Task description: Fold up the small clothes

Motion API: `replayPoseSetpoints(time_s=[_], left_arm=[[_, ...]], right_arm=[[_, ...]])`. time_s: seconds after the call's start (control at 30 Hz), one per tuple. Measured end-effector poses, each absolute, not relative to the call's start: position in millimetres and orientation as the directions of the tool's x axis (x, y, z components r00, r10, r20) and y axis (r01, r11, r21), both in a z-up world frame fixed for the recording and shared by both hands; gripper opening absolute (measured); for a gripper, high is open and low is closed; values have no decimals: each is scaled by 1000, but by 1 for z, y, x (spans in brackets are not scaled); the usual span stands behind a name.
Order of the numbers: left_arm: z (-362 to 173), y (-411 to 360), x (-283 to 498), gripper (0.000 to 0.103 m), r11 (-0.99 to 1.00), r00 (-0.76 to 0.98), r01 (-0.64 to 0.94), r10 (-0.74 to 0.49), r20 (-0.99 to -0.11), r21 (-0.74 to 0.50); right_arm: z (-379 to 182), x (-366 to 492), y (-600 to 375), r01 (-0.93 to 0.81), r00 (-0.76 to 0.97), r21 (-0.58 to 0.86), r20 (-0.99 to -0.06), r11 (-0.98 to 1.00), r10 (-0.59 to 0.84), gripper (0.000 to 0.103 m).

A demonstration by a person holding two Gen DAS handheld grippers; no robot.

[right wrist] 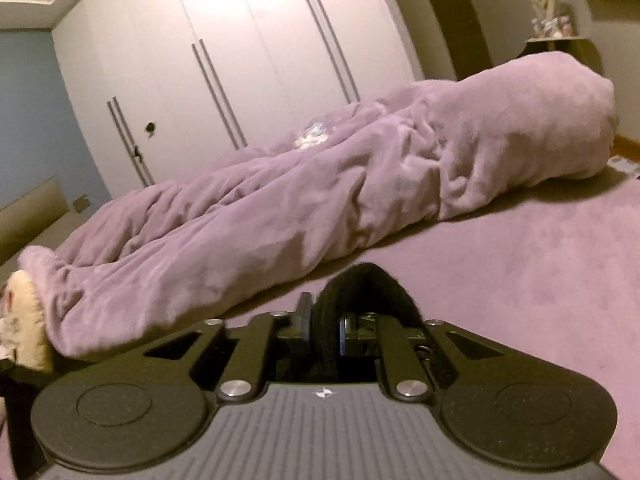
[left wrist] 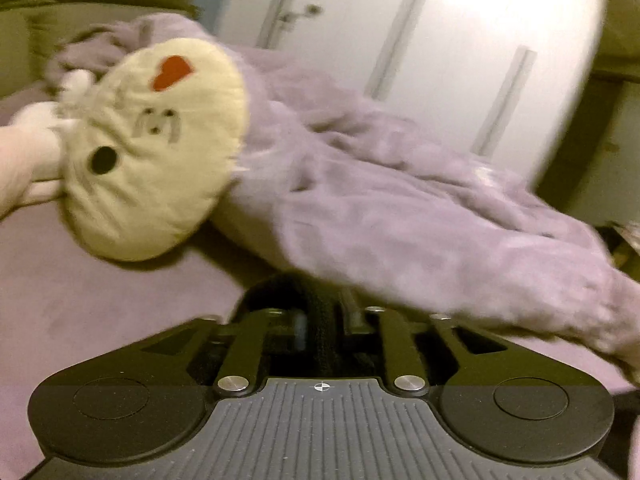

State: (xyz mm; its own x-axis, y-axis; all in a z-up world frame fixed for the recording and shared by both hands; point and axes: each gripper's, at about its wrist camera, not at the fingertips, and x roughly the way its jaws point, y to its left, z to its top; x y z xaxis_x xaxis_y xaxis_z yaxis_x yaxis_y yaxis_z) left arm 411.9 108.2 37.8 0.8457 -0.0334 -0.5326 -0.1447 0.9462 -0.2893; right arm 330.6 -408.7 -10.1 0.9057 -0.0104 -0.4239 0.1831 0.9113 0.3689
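In the left wrist view, a cream plush toy (left wrist: 156, 148) with a red patch and a dark eye is seen at the left, lying on the mauve bed surface (left wrist: 100, 300). A rumpled mauve blanket (left wrist: 380, 208) is stretched from behind the toy toward the right, in front of a white wardrobe (left wrist: 440, 40). At the bottom centre, the left gripper (left wrist: 320, 316) is seen clamped on a black garment (left wrist: 316, 320), which is arched up between its jaws.

In the right wrist view, the toy's edge (right wrist: 24, 320) is glimpsed at far left, and the blanket (right wrist: 320, 192) is spread across the middle. The right gripper (right wrist: 326, 320) is likewise closed on the black cloth (right wrist: 360, 284), held just above the bed (right wrist: 540, 280).
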Motion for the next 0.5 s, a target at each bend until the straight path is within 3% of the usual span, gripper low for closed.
replayPoseSetpoints(time_s=[0.07,0.13,0.17,0.2,0.3,0.5], left_arm=[[28,99,407,100,946,853,-203,44,-520,-254],[19,99,399,99,951,857,-166,8,-515,-262],[13,100,396,99,956,847,-148,-10,-532,-252],[7,102,389,99,960,838,-153,2,-545,-232],[-11,110,371,99,976,811,-139,14,-585,-169],[-45,132,341,99,971,727,-156,-11,-687,-180]], right_arm=[[-17,331,-407,203,901,371,-432,906,-25,24],[-23,321,-401,230,902,316,-424,920,-80,51],[-25,312,-398,250,908,262,-398,932,-131,69],[-26,303,-397,256,914,204,-369,945,-168,73],[-30,285,-404,255,910,179,-378,950,-173,73],[-55,264,-415,225,845,228,-531,947,-72,73]])
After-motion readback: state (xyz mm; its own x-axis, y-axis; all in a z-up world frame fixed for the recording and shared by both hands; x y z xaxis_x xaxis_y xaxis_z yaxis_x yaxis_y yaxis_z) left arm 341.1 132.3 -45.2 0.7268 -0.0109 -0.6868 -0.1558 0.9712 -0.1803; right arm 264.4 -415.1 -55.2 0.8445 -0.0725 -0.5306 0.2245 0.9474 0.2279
